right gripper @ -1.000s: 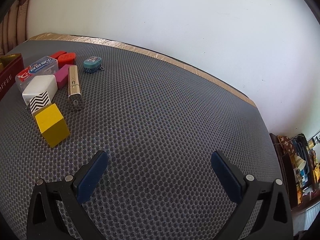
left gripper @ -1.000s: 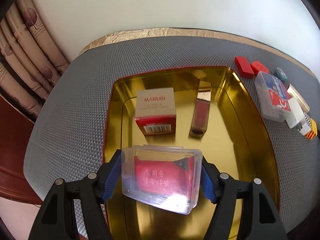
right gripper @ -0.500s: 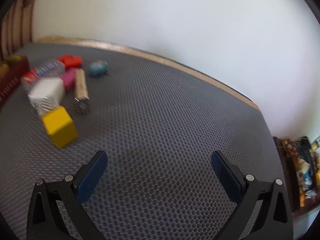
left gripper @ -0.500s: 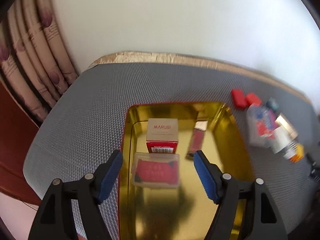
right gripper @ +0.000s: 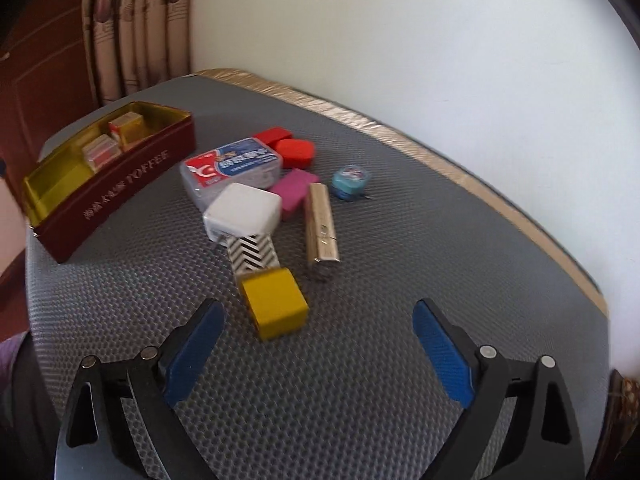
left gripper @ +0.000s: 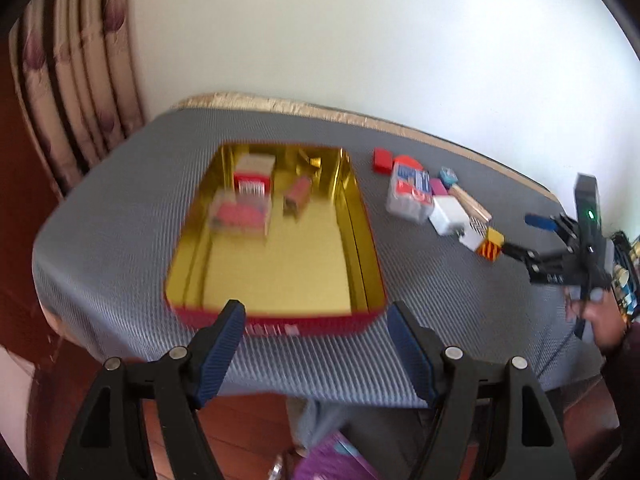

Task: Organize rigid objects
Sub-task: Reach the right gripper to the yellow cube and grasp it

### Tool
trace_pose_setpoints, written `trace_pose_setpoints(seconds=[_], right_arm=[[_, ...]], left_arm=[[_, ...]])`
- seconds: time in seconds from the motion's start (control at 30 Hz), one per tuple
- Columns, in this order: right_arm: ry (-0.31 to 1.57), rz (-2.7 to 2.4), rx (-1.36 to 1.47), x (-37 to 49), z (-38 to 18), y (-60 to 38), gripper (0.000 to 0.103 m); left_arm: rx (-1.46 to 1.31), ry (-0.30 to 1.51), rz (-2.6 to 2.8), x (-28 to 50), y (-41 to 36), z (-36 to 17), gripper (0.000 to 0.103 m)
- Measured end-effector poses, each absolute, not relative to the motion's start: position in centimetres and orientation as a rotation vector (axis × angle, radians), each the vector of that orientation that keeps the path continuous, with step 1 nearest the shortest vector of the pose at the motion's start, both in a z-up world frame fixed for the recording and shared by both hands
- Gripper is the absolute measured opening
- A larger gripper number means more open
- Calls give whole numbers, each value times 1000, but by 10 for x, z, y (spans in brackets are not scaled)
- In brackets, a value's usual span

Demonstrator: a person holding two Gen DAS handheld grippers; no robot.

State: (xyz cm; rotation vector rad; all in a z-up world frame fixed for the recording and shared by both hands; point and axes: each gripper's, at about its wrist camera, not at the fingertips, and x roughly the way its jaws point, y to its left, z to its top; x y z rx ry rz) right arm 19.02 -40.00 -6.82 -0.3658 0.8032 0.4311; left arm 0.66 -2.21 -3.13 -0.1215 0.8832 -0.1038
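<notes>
A red tin with a gold inside (left gripper: pixel 360 216) (right gripper: pixel 120 184) holds a clear case with a red label (left gripper: pixel 240 214), a beige and red carton (left gripper: pixel 253 174) and a dark red lipstick (left gripper: pixel 297 196). My left gripper (left gripper: pixel 316 312) hangs open and empty, back over the table's near edge. My right gripper (right gripper: pixel 320 320) (left gripper: pixel 524 236) is open and its jaws are closing with nothing pressed between them. A yellow cube (right gripper: pixel 276 304) (left gripper: pixel 491 243) sits just ahead, nearer the left finger.
Behind the cube lie a chevron box (right gripper: pixel 254 254), a white charger (right gripper: pixel 242 212), a gold tube (right gripper: pixel 320 220), a pink block (right gripper: pixel 294 190), a clear blue-labelled case (right gripper: pixel 232 168), two red blocks (right gripper: pixel 296 150) and a teal tin (right gripper: pixel 352 178). A person's hand (left gripper: pixel 604 320) holds the right gripper.
The left gripper let go of the clear case in the tin and drew back and up past the table's edge. The right gripper swung left toward the pile and its jaws narrowed slightly.
</notes>
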Motion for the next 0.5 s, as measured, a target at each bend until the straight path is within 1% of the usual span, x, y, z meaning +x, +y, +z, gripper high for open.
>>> trace_pose_setpoints(seconds=[0.1, 0.13, 0.17, 0.23, 0.47, 0.5], right_arm=[[837, 469, -408, 196, -73, -393, 93], [853, 487, -419, 199, -74, -392, 89], [868, 502, -424, 202, -76, -391, 79], [902, 523, -438, 207, -81, -388, 64], [956, 580, -473, 219, -91, -376, 63], [972, 588, -467, 222, -93, -374, 62]], left_arm=[[-100, 920, -111, -1, -33, -43, 75], [-88, 922, -103, -4, -34, -46, 75], [-81, 925, -99, -4, -35, -48, 75], [-90, 940, -100, -3, -34, -52, 75], [-128, 977, -104, -1, -27, -63, 75], [-128, 977, -104, 0, -27, -63, 75]])
